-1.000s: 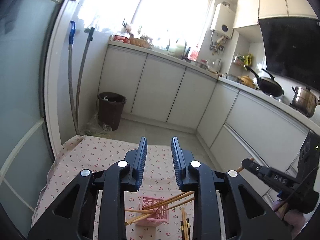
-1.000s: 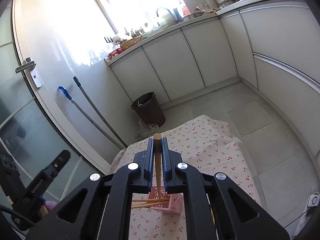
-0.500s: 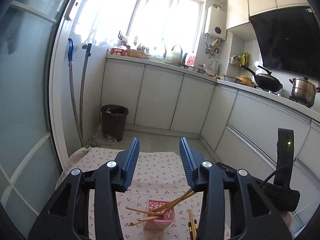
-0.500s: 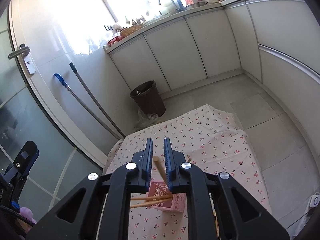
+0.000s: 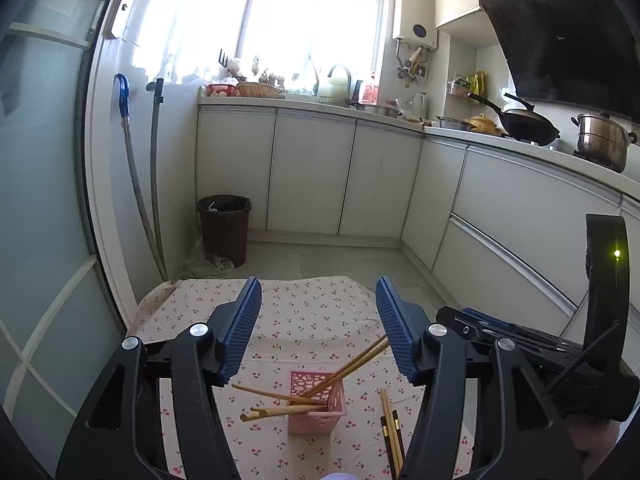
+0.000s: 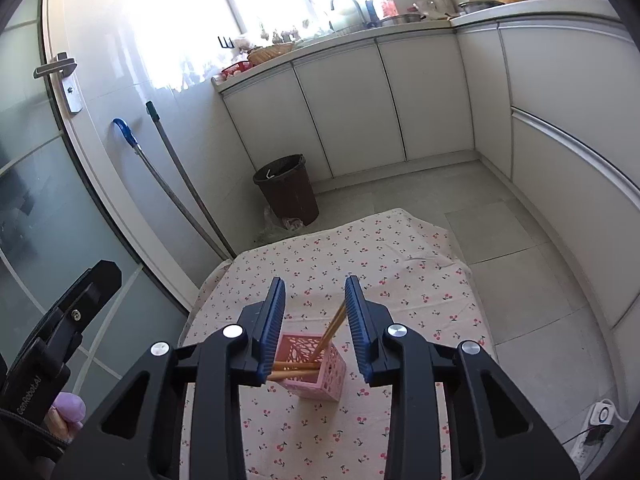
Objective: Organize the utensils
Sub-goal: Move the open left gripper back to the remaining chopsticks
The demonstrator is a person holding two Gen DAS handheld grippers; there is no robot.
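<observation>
Several chopsticks [image 5: 280, 410] sit in the pink holder [image 6: 316, 372] on the cloth-covered surface [image 6: 360, 248], most leaning way over the rim. Both tongs are opening with nothing gripped: left tongs [image 5: 318, 330] wide apart, right tongs [image 6: 314, 322] apart around one slanted stick [image 6: 334, 326]. My worry: that light holder tips if I bump those sticks. More loose ones [image 5: 390, 436] lie beside it.
</observation>
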